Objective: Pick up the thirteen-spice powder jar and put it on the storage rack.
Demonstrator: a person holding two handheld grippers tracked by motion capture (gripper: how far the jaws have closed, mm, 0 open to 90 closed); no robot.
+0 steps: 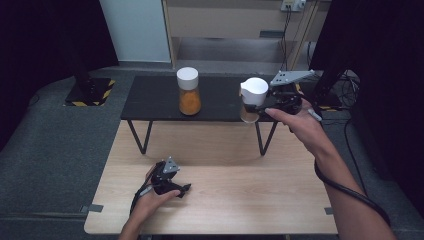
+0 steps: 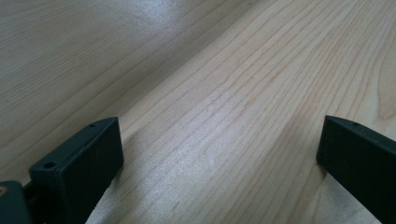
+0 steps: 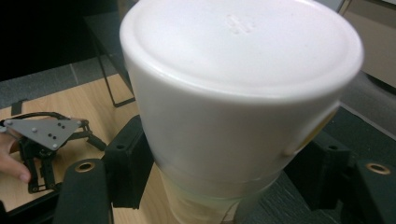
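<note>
My right gripper (image 1: 253, 106) is shut on a white-capped clear bottle (image 1: 254, 90), held in the air at the front right corner of the black side table (image 1: 150, 100). In the right gripper view the black jaws clamp the bottle (image 3: 233, 93) just under its big white cap, one on each side. A second bottle (image 1: 189, 92), with a white cap and orange contents, stands upright on the side table. My left gripper (image 1: 184, 190) rests low on the wooden table (image 1: 240, 200), near its front left. Its jaws stand wide apart (image 2: 219, 154) with bare wood between them.
The black side table stands on thin legs behind the wooden table. Dark carpet lies around both. A shelf unit and cables are at the back. My left gripper (image 3: 44, 140), with its grey plate and a hand on it, lies on the wood.
</note>
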